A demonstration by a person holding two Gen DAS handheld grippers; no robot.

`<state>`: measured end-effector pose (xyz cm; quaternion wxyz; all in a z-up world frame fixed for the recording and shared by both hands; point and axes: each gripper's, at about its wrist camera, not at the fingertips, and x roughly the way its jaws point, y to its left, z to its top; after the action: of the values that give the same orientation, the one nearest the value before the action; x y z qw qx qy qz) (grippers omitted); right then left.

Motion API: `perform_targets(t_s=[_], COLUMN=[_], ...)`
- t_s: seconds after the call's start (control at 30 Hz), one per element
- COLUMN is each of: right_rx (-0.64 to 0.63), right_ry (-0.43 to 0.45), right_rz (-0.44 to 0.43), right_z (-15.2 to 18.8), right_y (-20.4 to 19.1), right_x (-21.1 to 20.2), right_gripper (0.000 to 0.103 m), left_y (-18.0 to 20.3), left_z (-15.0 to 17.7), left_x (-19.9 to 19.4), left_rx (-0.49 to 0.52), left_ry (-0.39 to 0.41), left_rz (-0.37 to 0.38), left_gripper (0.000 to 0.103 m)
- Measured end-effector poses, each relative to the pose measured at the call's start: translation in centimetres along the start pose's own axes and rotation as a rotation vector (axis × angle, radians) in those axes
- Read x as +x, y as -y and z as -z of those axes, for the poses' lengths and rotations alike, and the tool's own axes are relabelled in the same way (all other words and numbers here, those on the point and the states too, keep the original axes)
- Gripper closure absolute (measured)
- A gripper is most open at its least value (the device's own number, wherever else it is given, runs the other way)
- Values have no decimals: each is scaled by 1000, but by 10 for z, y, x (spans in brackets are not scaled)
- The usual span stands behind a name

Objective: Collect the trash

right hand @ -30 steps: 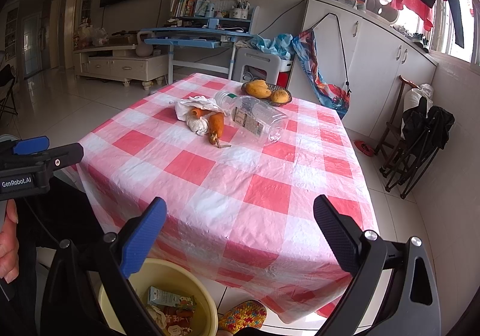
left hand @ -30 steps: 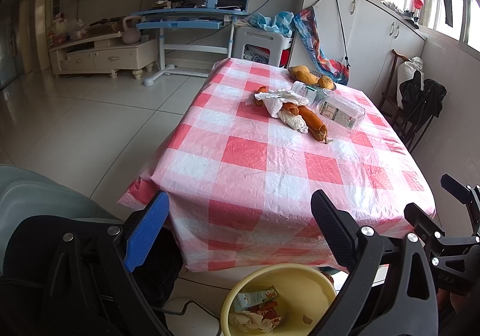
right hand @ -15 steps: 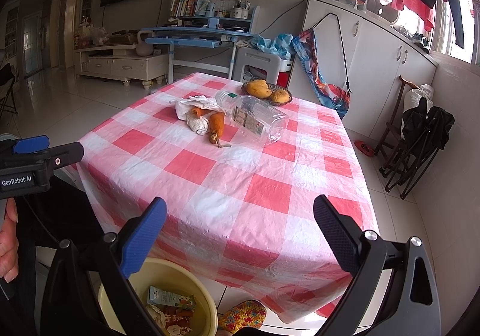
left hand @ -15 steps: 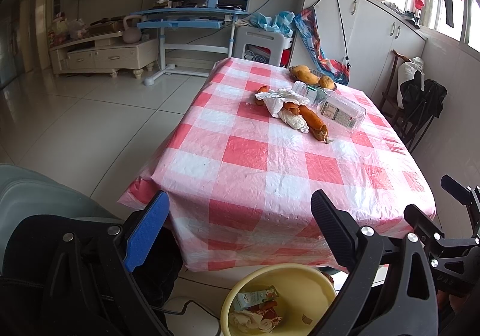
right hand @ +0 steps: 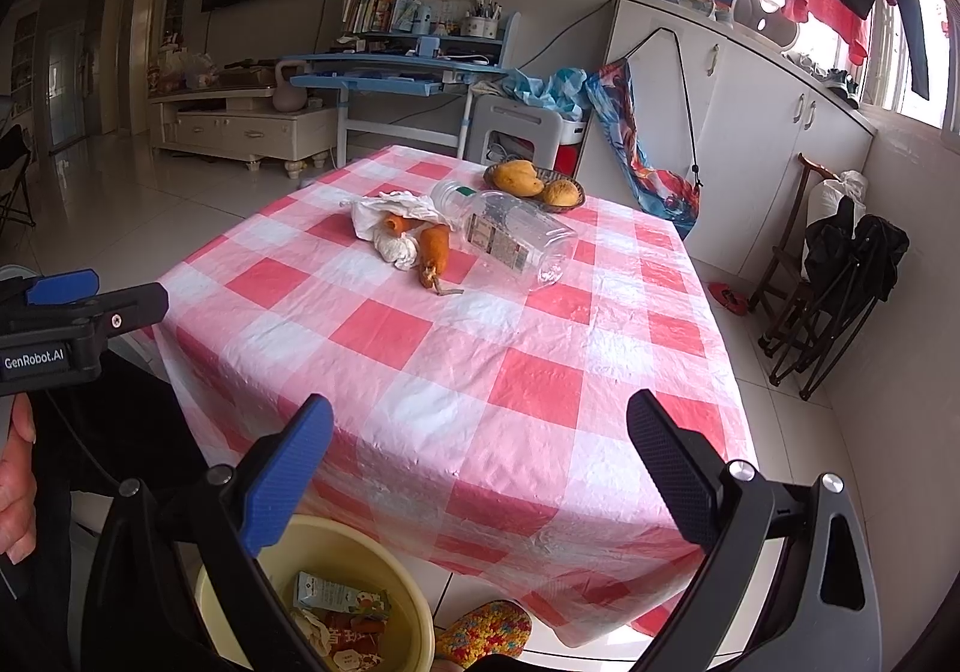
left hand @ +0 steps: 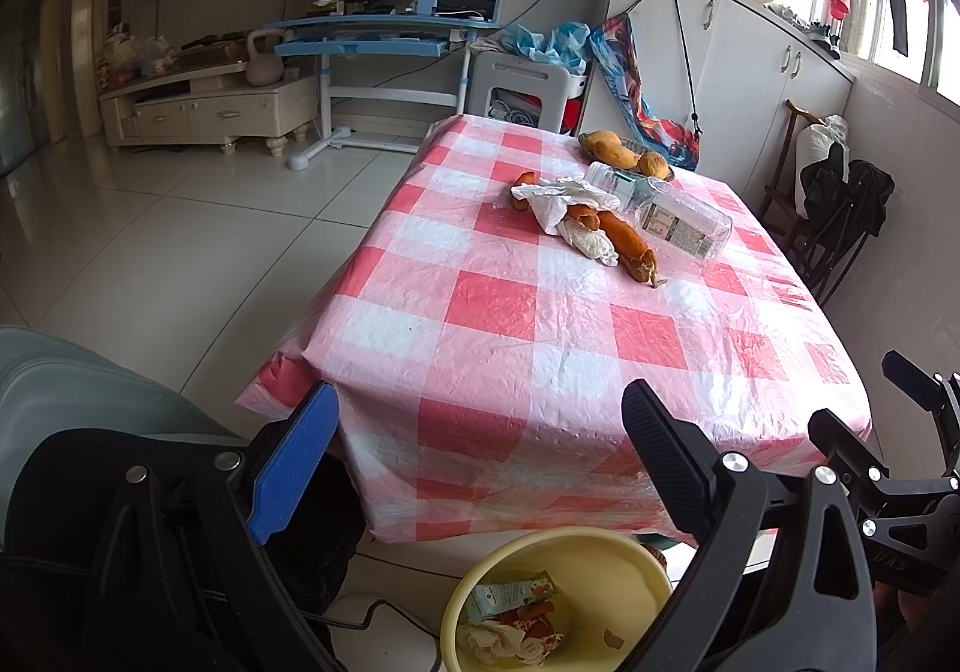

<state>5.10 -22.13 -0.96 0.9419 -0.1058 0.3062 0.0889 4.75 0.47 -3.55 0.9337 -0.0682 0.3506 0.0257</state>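
Note:
On the red-and-white checked table lie a crumpled white wrapper, a white tissue wad, a carrot and an empty clear plastic bottle on its side. A yellow bin on the floor by the near table edge holds a small carton and scraps. My left gripper and right gripper are both open and empty, held before the near edge, above the bin.
A basket of mangoes stands at the table's far end. White cabinets and folded chairs line the right side. A blue desk and TV stand are at the back. A slipper lies by the bin.

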Motion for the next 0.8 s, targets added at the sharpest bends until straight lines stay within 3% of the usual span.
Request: perform_targets(t_s=[0.8], right_rx=[-4], right_ry=[-3], right_rz=[0], right_z=[-1], right_y=[-1], right_x=[0], right_gripper=[9], left_y=[-1], left_z=[-1], left_x=[1], left_rx=[-4], left_ry=[-2], left_rz=[1], left_gripper=[11])
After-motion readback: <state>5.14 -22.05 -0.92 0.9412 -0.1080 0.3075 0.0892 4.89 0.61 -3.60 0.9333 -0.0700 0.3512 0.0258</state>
